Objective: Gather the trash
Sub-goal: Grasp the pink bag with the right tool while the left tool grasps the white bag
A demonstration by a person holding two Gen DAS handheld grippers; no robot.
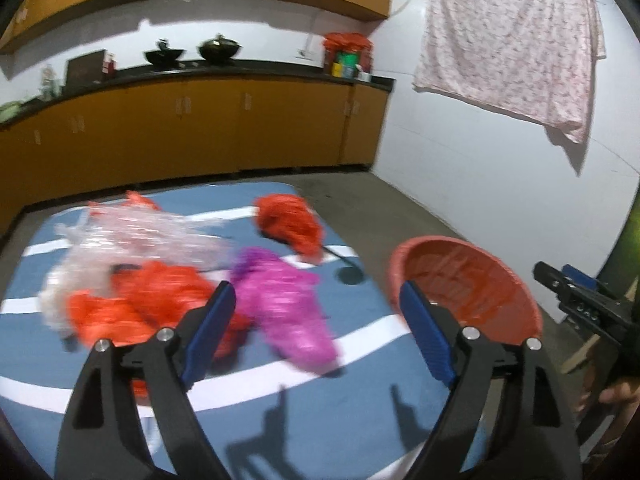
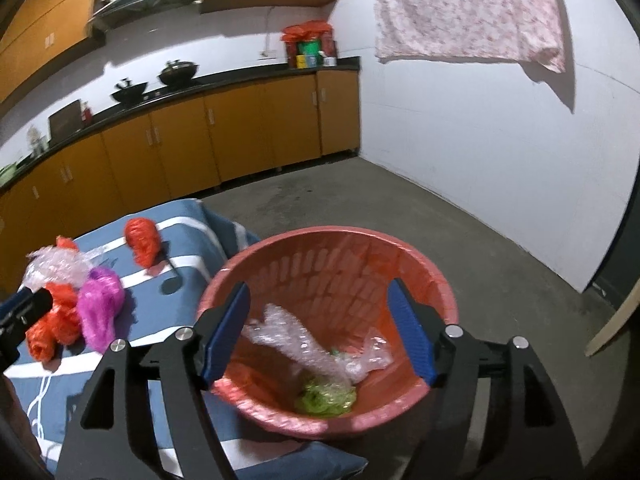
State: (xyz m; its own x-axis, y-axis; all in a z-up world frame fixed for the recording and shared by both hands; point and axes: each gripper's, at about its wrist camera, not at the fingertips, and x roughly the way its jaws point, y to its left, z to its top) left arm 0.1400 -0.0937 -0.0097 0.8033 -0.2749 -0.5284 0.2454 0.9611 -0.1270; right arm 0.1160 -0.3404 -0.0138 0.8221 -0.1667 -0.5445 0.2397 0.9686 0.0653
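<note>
Crumpled plastic bags lie on a blue, white-striped mat [image 1: 328,420]: a magenta bag [image 1: 288,312], an orange bag [image 1: 148,304], a clear bubble wrap piece [image 1: 136,240] and a farther orange bag [image 1: 292,224]. My left gripper [image 1: 316,332] is open and empty, above the magenta bag. A red basket [image 2: 400,412] stands at the mat's right edge and holds clear bubble wrap [image 2: 304,344] and a green bag [image 2: 324,396]. My right gripper [image 2: 320,332] is open and empty over the basket. The basket [image 1: 500,272] also shows in the left wrist view.
Orange cabinets [image 1: 200,128] with a black counter line the far wall, with woks and jars on top. A floral cloth [image 1: 512,36] hangs on the white right wall. Grey concrete floor [image 2: 500,248] surrounds the mat. A wooden stick [image 2: 612,324] leans at the right.
</note>
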